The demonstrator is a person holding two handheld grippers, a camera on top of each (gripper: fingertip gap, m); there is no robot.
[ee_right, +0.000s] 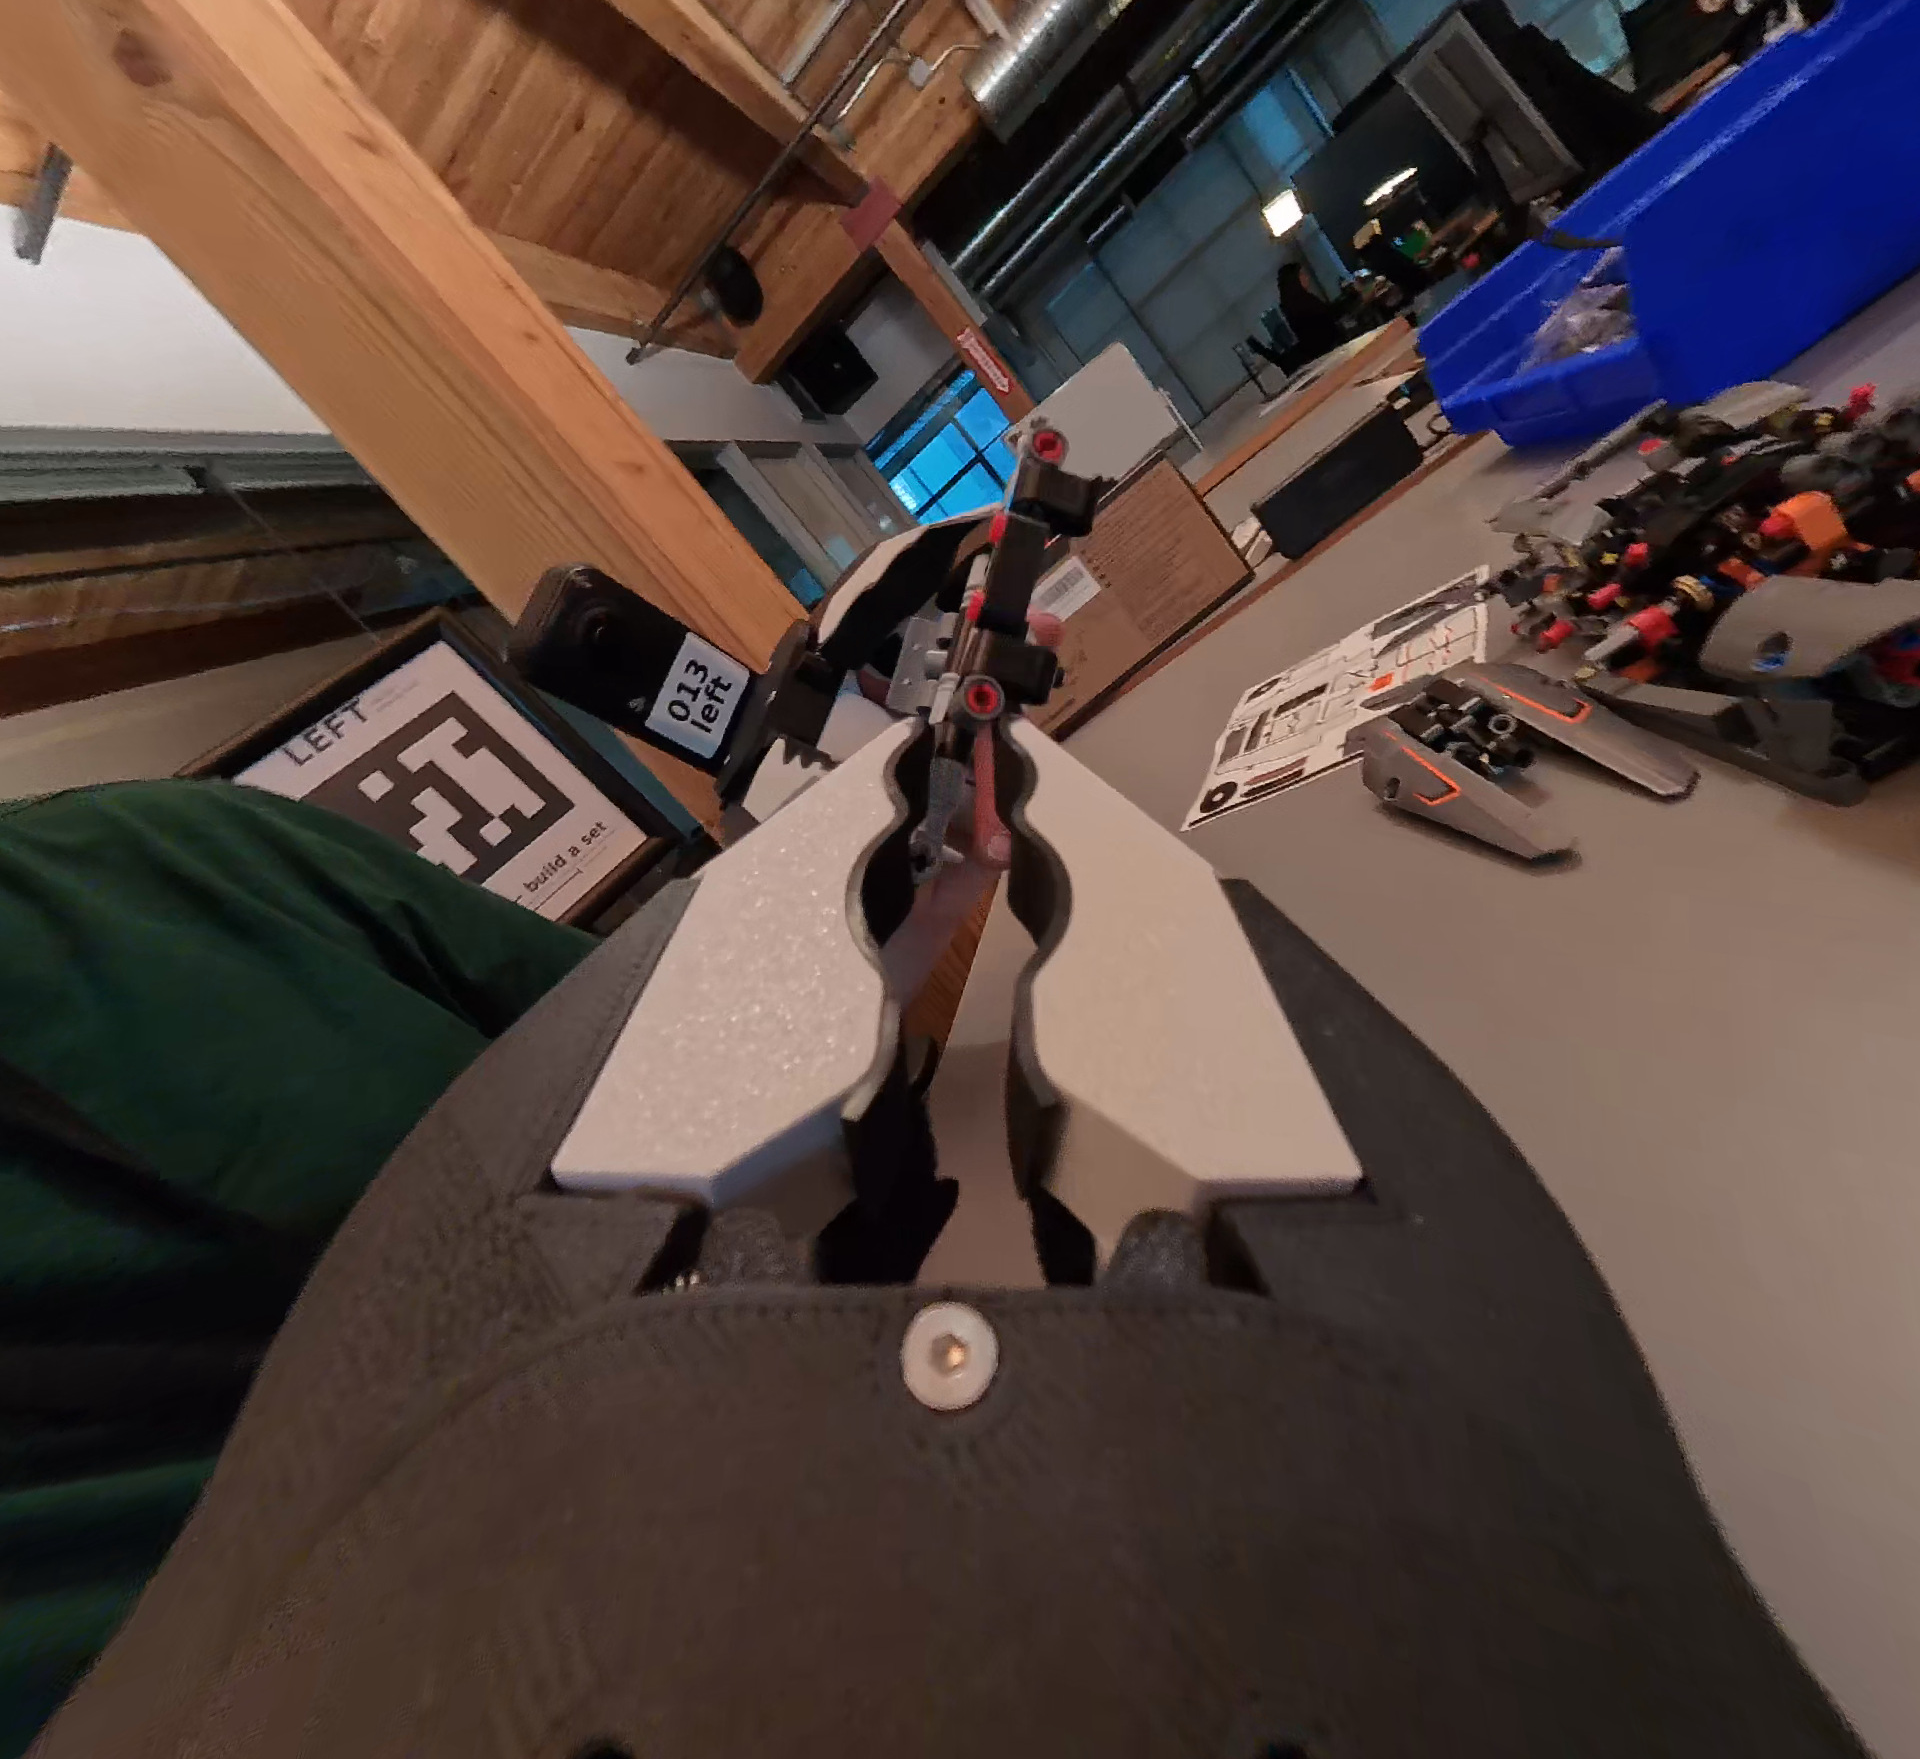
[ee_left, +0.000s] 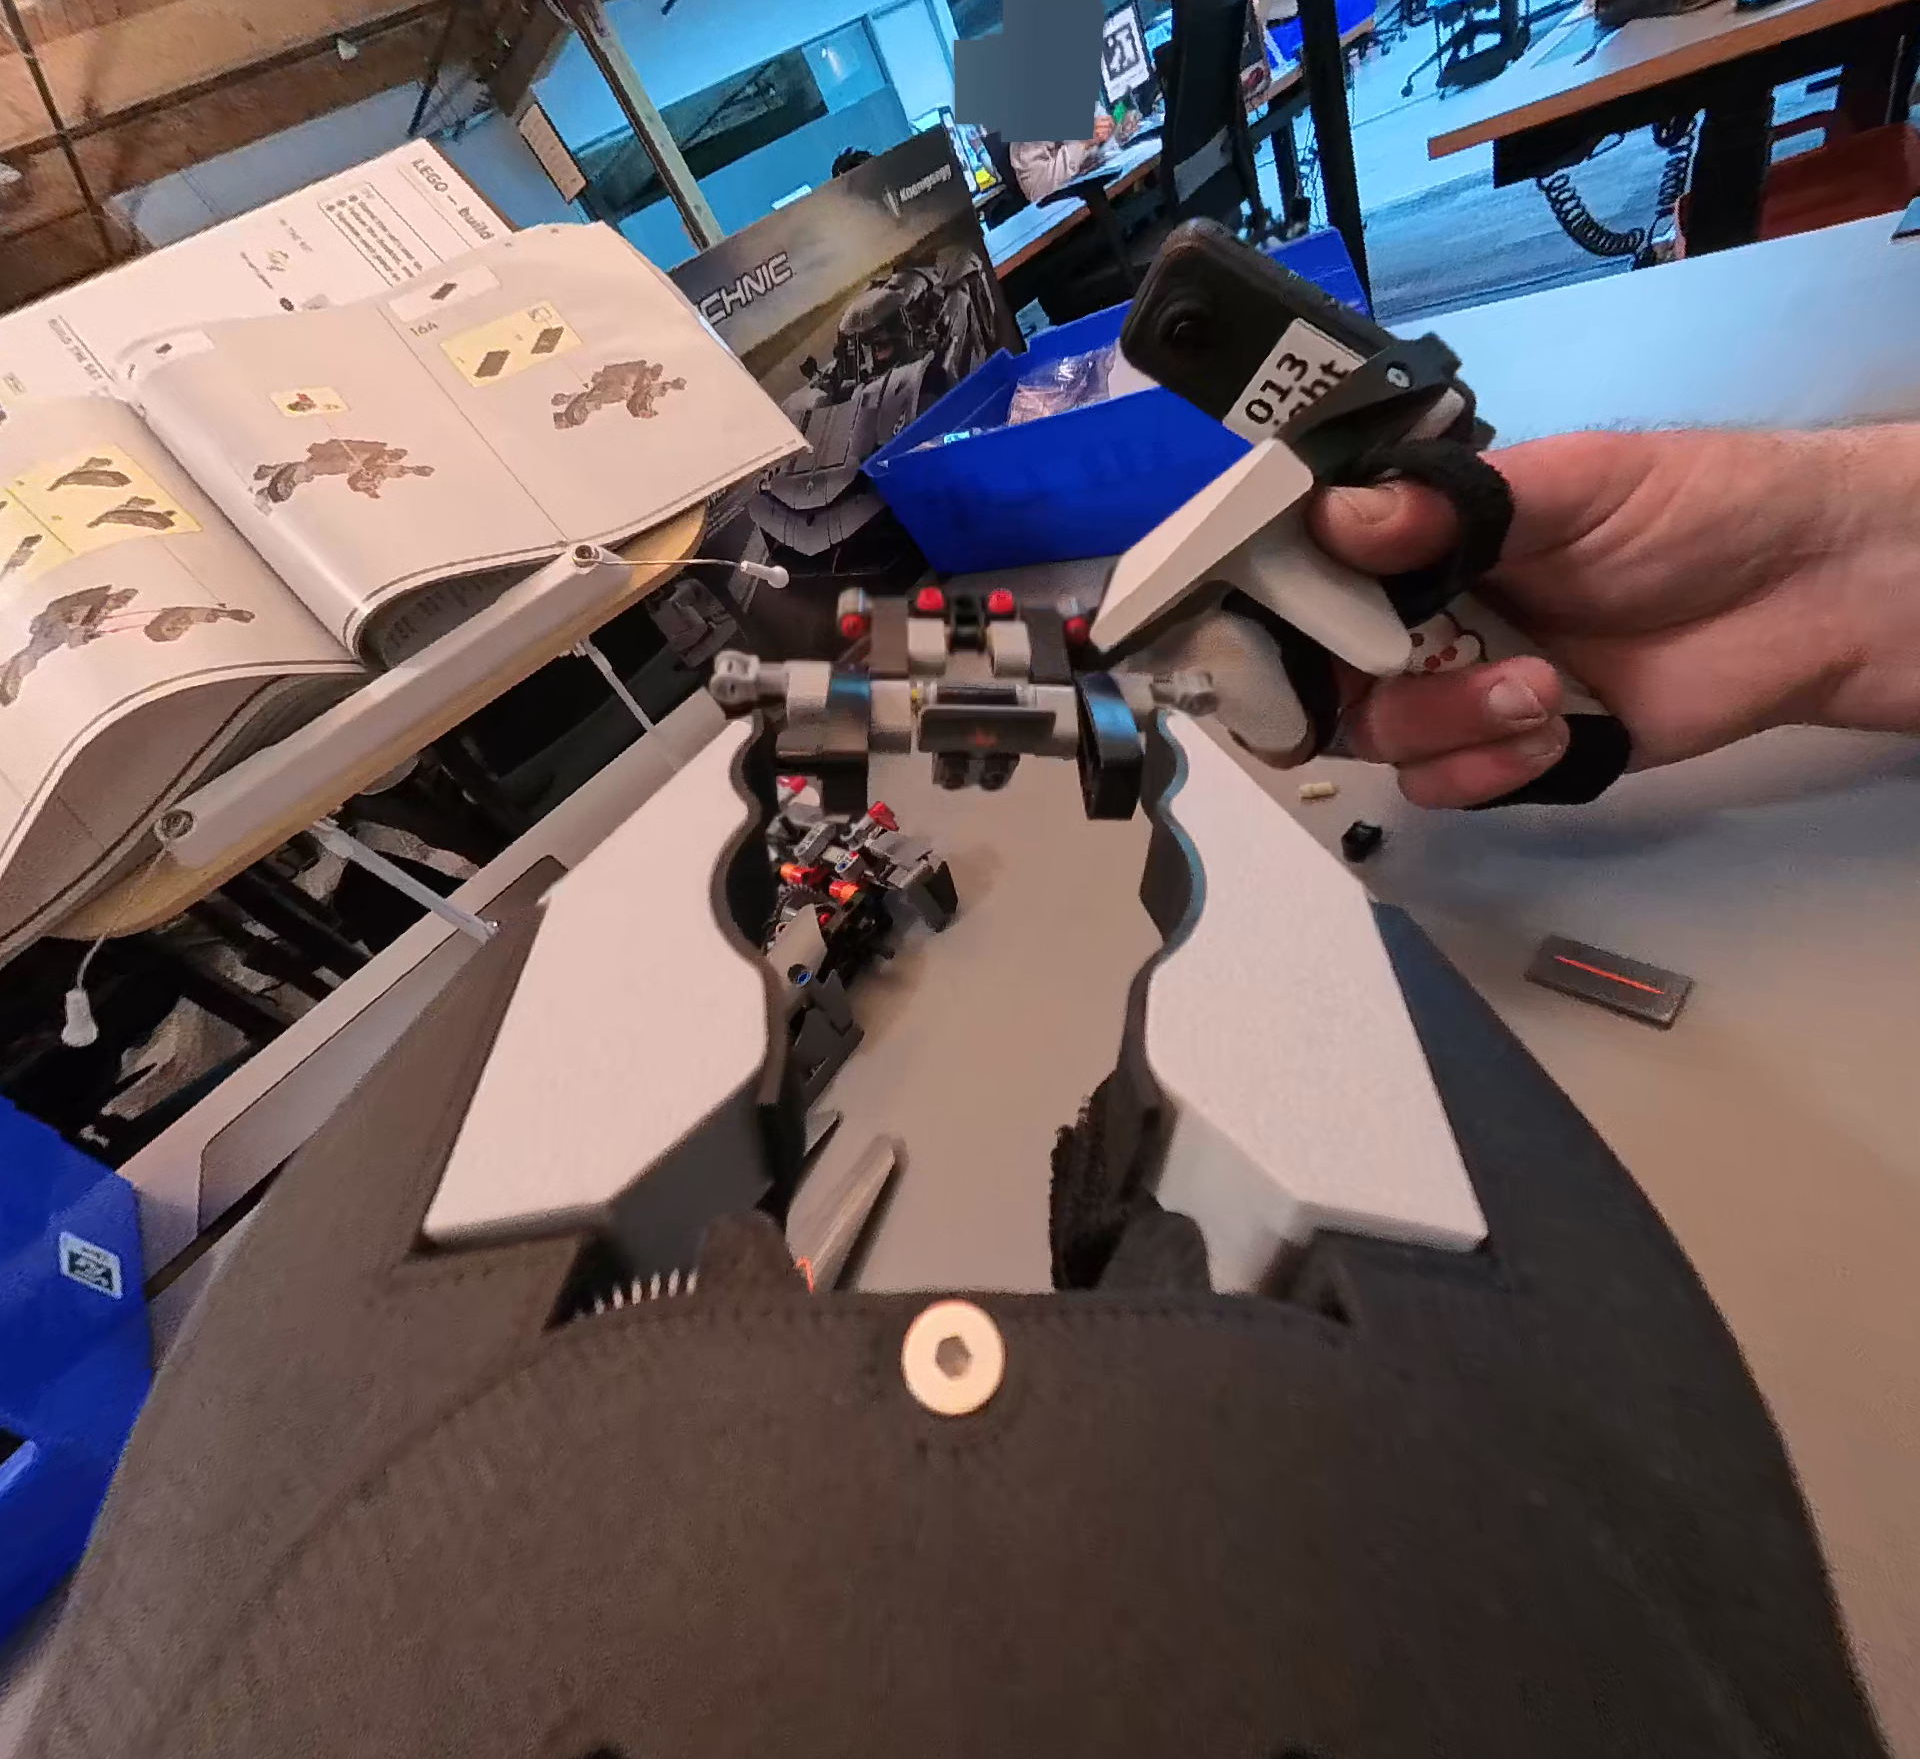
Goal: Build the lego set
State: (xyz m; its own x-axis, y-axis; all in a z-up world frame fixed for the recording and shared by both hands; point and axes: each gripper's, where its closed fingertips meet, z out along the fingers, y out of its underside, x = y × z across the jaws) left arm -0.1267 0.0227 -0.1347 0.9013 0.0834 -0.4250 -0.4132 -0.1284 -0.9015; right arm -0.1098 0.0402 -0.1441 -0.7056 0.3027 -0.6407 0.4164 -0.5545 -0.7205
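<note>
A grey and black Lego sub-assembly (ee_left: 935, 691) with red pins hangs in the air above the table. My left gripper (ee_left: 956, 733) is shut on it across its width, one fingertip on each side. My right gripper (ee_right: 968, 733) is nearly closed on the sub-assembly's (ee_right: 997, 608) end, just below a red pin. In the left wrist view the right gripper (ee_left: 1101, 644), held by a hand, touches the sub-assembly's right end. The left gripper (ee_right: 894, 587) shows beyond it in the right wrist view. The large dark car model (ee_right: 1714, 629) sits on the grey table; it also shows below my left fingers (ee_left: 862, 878).
An open instruction booklet (ee_left: 364, 462) rests on a stand at left, with the set's box (ee_left: 862, 327) and a blue parts bin (ee_left: 1039, 473) behind. A dark tile with a red line (ee_left: 1605, 977) and small loose pieces (ee_left: 1361, 839) lie at right. A sticker sheet (ee_right: 1340, 701) and grey panels (ee_right: 1455, 774) lie beside the model. My two grippers' fingertips are within a few centimetres of each other.
</note>
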